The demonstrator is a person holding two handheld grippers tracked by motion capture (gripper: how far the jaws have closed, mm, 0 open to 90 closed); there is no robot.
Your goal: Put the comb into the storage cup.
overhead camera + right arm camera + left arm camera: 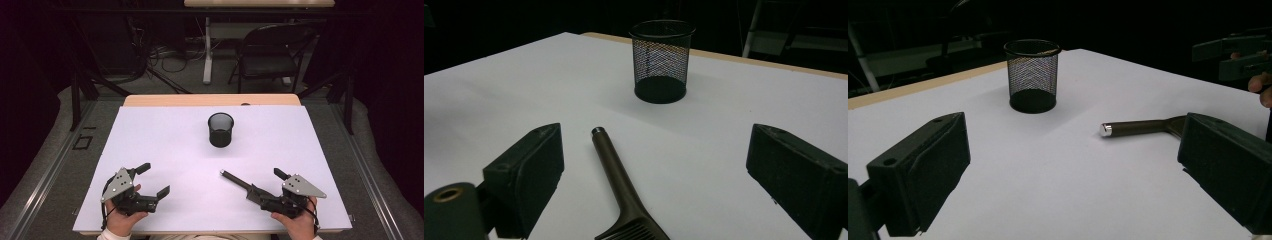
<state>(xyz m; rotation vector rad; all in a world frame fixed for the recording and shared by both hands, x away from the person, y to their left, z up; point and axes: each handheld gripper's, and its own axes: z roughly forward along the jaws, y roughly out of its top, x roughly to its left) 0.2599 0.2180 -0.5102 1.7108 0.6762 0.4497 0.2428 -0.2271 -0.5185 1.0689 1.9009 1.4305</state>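
Comb: lies flat on the white worktop, near the front edge, right of centre; slim handle with a metal-tipped end points toward the cup, toothed end (partly hidden) sits by the right gripper.
Comb in the right gripper view: runs up from the bottom edge between the two jaws, touching neither pad.
Comb in the left gripper view: handle level on the sheet, its far end hidden behind the right-hand jaw.
Right gripper: held low over the worktop at the front right, jaws spread wide either side of the comb, gripping nothing.
Left gripper: held at the front left, well apart from the comb, jaws wide apart with bare sheet between them (nothing held).
Cup: black mesh, upright, toward the back middle of the worktop, well apart from comb and both grippers; inside looks empty from above.
Hands: one on each gripper, coming in from the near edge.
Chair: dark, folding, on the floor beyond the worktop.
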